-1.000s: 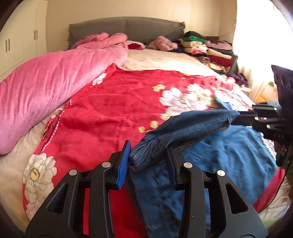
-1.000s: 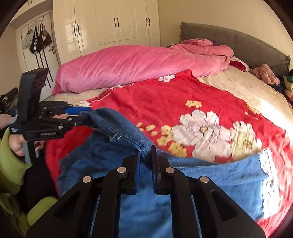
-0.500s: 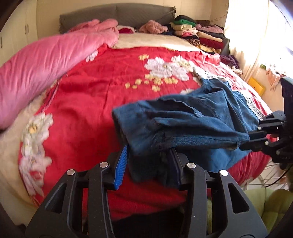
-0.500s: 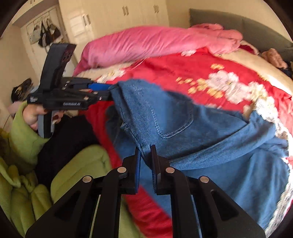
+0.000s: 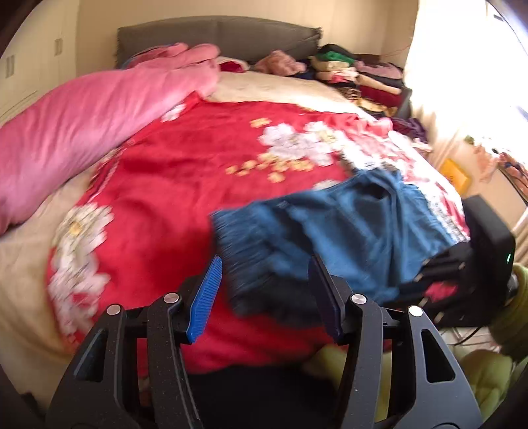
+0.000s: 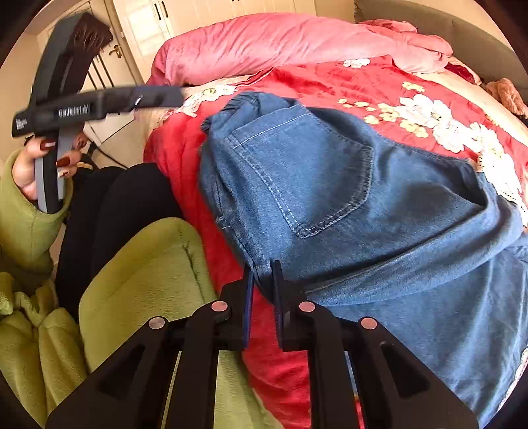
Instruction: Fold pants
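The blue jeans [image 6: 330,198] lie folded on the red floral blanket [image 6: 330,82] near the bed's front edge, back pocket up. My right gripper [image 6: 263,267] is shut on the jeans' near edge. In the left wrist view it shows at the right [image 5: 425,270], gripping the denim. My left gripper [image 5: 264,264] is opening. The blurred corner of the jeans [image 5: 346,224] lies between and beyond the jaws, and the pads [image 5: 204,293] are clear of it. In the right wrist view the left gripper [image 6: 175,95] hovers left of the jeans, apart from them.
A pink duvet [image 5: 82,125] runs along the bed's left side. Stacked folded clothes [image 5: 363,79] sit at the far right by the grey headboard [image 5: 214,36]. The person's green sleeve [image 6: 26,224] and green lap [image 6: 148,280] are at the bed's edge, with wardrobe doors [image 6: 142,26] behind.
My left gripper's jaws have widened and let go of the jeans corner. Both grippers have moved toward the bed's front edge, and the jeans have come down onto the blanket.
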A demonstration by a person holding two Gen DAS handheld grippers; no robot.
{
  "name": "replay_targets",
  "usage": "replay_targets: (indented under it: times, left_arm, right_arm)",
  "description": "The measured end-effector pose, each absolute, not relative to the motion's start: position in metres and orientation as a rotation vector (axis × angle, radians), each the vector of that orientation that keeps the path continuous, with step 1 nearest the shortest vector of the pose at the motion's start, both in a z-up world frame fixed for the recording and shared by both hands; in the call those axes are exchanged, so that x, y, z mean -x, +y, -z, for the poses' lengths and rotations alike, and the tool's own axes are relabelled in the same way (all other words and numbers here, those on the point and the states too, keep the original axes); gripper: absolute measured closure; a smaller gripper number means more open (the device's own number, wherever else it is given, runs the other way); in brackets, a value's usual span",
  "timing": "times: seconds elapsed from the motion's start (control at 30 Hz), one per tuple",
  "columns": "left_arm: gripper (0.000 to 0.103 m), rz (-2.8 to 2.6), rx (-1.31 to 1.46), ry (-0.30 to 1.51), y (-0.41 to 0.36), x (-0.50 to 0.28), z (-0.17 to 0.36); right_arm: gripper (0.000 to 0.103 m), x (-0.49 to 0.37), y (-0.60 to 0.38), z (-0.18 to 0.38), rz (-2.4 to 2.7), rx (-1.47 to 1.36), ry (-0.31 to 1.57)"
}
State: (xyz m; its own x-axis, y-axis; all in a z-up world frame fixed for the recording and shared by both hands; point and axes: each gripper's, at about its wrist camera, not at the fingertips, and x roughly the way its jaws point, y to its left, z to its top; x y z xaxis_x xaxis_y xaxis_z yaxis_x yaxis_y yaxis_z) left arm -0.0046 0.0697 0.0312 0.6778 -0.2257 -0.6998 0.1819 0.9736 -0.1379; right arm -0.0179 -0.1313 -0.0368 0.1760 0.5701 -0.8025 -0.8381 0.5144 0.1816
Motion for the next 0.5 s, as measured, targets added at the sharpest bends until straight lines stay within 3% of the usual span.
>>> replay_targets:
  times: [0.27, 0.37, 0.5]
  left_arm:
    - [0.056, 0.260, -0.034, 0.945, 0.032, -0.024, 0.026]
    - [0.056, 0.267, -0.011, 0.931, 0.037, -0.020, 0.024]
    - [0.056, 0.267, -0.006, 0.927, 0.039, -0.020, 0.024]
  right_arm:
    - [0.083, 0.021, -0.149, 0.017, -1.059, 0.271, 0.938]
    - [0.071, 0.016, -0.158, 0.000, -1.024, 0.225, 0.862]
    - [0.068, -0.001, -0.151, 0.011, -0.966, 0.187, 0.904]
